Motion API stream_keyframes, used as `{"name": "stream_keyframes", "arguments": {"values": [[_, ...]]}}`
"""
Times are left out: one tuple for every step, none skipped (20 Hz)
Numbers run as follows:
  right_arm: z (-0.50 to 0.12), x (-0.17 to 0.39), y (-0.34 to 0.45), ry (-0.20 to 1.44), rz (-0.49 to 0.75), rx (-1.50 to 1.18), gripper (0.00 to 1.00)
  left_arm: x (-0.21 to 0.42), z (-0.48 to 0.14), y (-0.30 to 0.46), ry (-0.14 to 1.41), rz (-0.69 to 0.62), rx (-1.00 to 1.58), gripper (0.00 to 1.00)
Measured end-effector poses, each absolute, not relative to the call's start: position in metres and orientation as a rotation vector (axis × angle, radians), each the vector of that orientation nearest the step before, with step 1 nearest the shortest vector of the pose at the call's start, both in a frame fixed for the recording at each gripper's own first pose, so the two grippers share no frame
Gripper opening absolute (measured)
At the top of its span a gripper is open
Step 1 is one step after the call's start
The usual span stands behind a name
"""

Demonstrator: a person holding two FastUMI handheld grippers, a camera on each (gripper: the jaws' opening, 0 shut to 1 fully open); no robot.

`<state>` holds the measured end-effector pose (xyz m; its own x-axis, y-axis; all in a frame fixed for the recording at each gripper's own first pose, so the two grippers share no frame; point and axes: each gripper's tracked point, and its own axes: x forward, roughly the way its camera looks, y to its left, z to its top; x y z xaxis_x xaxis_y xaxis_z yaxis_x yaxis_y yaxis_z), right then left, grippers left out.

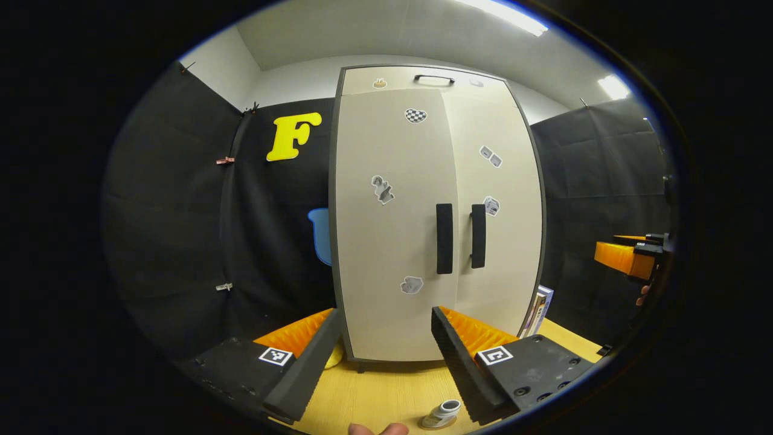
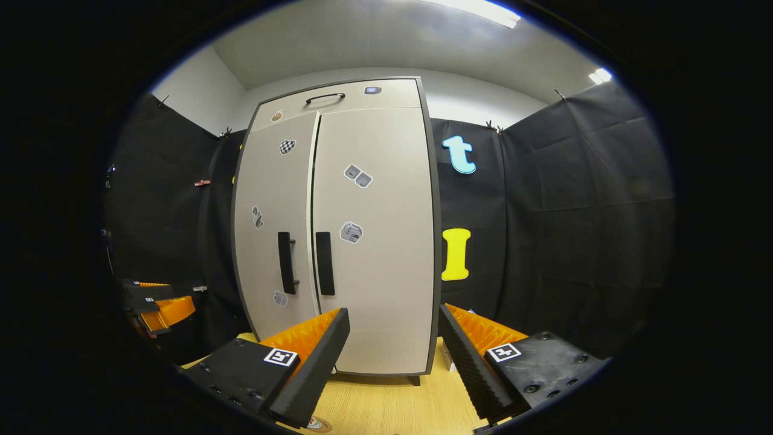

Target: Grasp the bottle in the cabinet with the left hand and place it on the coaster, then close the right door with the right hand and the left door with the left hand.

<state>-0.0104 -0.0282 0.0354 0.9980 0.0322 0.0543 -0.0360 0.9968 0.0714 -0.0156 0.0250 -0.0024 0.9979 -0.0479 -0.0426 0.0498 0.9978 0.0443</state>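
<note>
Cabinet (image 1: 435, 211) stands upright on the bench (image 1: 386, 393), both doors shut flat, so the bottle itself is hidden from view; whether it sits inside cannot be told. Left hand-held gripper (image 1: 386, 356) hangs spread wide, holding nothing, aimed squarely at the door seam, cabinet dead ahead. Right hand-held gripper (image 2: 392, 356), likewise wide and empty, faces the right door (image 2: 374, 241) from slightly to that side. The two vertical door handles (image 1: 444, 238) run up-down, side by side at the seam; left handle sits nearer the left hand-held gripper.

Count: one cabinet, two doors, two door handles, one top handle (image 1: 434, 78). A small white object (image 1: 442, 414) lies on the bench near the left hand-held gripper, identity unclear.
</note>
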Motion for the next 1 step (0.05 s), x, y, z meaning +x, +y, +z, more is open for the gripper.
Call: {"name": "stream_keyframes", "arguments": {"values": [[0.0346,-0.0110,-0.0268,-0.052,0.035,0.070,0.98,-0.0163,-0.0031,0.0256,0.041,-0.048,0.046,0.95]]}}
